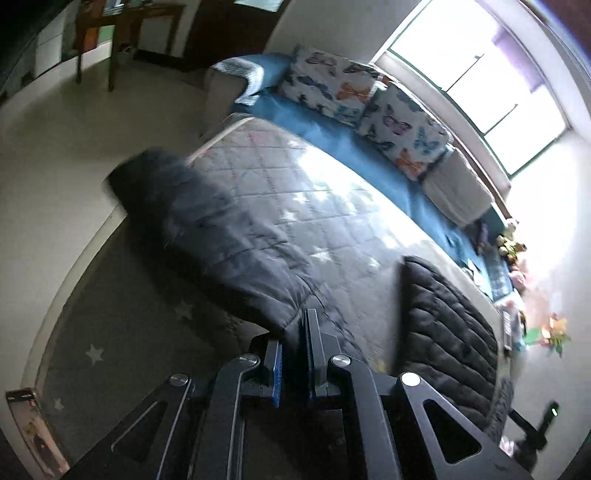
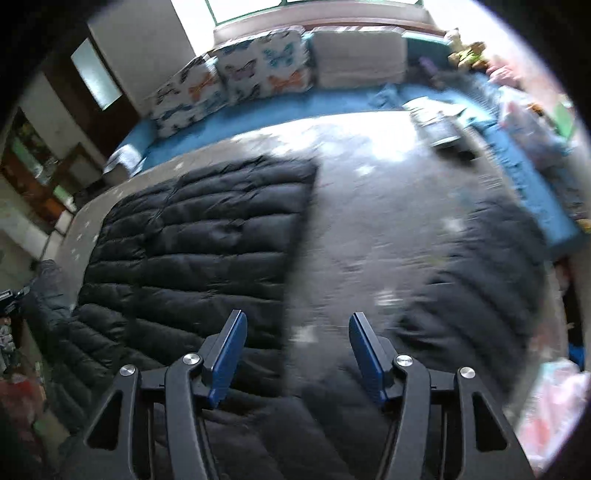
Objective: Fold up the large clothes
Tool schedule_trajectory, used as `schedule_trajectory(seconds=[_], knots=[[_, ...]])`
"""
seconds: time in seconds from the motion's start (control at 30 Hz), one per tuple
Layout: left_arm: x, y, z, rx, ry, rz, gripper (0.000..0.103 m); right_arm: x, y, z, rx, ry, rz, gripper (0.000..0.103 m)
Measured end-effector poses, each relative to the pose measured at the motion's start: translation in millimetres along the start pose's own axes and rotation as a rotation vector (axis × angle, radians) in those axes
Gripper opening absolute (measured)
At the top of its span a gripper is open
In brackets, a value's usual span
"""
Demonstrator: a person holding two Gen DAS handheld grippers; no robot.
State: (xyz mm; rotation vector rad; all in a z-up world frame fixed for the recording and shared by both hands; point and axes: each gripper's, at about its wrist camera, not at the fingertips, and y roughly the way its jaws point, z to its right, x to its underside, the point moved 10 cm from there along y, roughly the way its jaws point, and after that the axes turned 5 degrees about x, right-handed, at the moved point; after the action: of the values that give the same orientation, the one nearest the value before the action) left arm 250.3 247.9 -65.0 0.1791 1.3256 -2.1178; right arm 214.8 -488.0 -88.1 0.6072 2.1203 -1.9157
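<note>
A black quilted puffer jacket lies spread on the grey starred bed cover. In the left wrist view my left gripper is shut on the jacket's sleeve, which stretches away from the fingers toward the bed's corner; the jacket body lies to the right. In the right wrist view my right gripper is open and empty, hovering over the jacket's near edge, with the body at left and another blurred part of it at right.
Butterfly-print cushions and a beige cushion line the blue sheet under the window. Books or papers lie at the far right of the bed, toys beyond. A wooden table stands on the floor.
</note>
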Motion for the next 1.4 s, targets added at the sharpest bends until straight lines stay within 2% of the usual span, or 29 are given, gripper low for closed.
schedule_trajectory(seconds=[0.1, 0.23, 0.3, 0.33, 0.37, 0.4, 0.43, 0.47, 0.5, 0.6, 0.7, 0.83, 0.97, 1.1, 1.17, 1.2, 1.23, 1.27, 1.3, 1.33, 1.4], knots=[[-3.0, -22.7, 21.3, 0.013, 0.05, 0.014, 0.01, -0.1, 21.1, -13.3, -0.024, -0.022, -0.032, 0.063], [-15.5, -52.6, 48.3, 0.014, 0.108, 0.091, 0.011, -1.5, 36.7, -21.8, -0.037, -0.021, -0.06, 0.063], [-17.8, -58.3, 64.9, 0.05, 0.12, 0.1, 0.014, -1.2, 41.3, -23.3, -0.048, -0.017, -0.066, 0.063], [-12.1, -54.7, 80.8, 0.099, 0.14, 0.068, 0.015, -2.1, 43.5, -24.4, -0.056, -0.014, -0.068, 0.063], [-9.7, -53.1, 90.1, 0.123, 0.148, 0.052, 0.022, -2.5, 46.3, -25.6, -0.066, -0.011, -0.071, 0.063], [-2.2, -45.5, 106.3, 0.166, 0.154, 0.028, 0.04, -2.9, 49.0, -26.3, -0.071, -0.008, -0.074, 0.063], [1.7, -39.1, 117.8, 0.189, 0.156, 0.011, 0.051, -3.4, 51.7, -25.1, -0.071, -0.004, -0.077, 0.063], [9.4, -29.0, 132.8, 0.215, 0.165, -0.008, 0.07, -3.4, 53.6, -24.3, -0.071, -0.001, -0.08, 0.063], [14.1, -22.2, 141.7, 0.227, 0.172, -0.016, 0.075, -3.3, 56.2, -23.6, -0.076, 0.003, -0.083, 0.063], [37.2, 20.1, 180.7, 0.253, 0.222, -0.097, 0.075, -2.7, 60.5, -18.6, -0.072, 0.013, -0.091, 0.063], [67.6, 74.6, 203.3, 0.207, 0.255, -0.212, 0.075, -2.0, 63.4, -15.6, -0.098, 0.035, -0.099, 0.063], [91.6, 126.9, 211.3, 0.163, 0.26, -0.292, 0.074, 1.0, 67.3, -14.6, -0.137, 0.045, -0.115, 0.063], [95.9, 163.8, 200.1, 0.113, 0.262, -0.339, 0.073, 0.7, 70.9, -19.0, -0.162, 0.031, -0.116, 0.063], [110.1, 189.6, 190.4, 0.073, 0.267, -0.398, 0.056, -2.2, 73.3, -24.5, -0.175, 0.023, -0.106, 0.063], [111.8, 192.5, 190.7, 0.071, 0.3, -0.383, 0.048, -5.4, 75.9, -28.5, -0.18, 0.029, -0.102, 0.063], [112.0, 195.0, 193.7, 0.071, 0.318, -0.376, 0.043, -6.7, 76.5, -31.1, -0.18, 0.027, -0.099, 0.06], [111.5, 195.4, 195.8, 0.064, 0.35, -0.358, 0.033, -8.7, 76.7, -34.8, -0.177, 0.023, -0.09, 0.05], [110.1, 196.6, 197.6, 0.056, 0.365, -0.341, 0.025, -11.1, 75.9, -37.8, -0.169, 0.017, -0.083, 0.046], [106.9, 194.0, 199.5, 0.063, 0.369, -0.318, 0.02, -15.1, 73.1, -41.4, -0.159, 0.005, -0.072, 0.037], [100.8, 190.2, 203.0, 0.082, 0.362, -0.287, 0.018, -18.6, 70.0, -44.2, -0.156, -0.003, -0.055, 0.026], [85.5, 177.9, 208.0, 0.112, 0.342, -0.237, 0.016, -37.1, 53.9, -53.6, -0.163, -0.017, 0.01, 0.017]])
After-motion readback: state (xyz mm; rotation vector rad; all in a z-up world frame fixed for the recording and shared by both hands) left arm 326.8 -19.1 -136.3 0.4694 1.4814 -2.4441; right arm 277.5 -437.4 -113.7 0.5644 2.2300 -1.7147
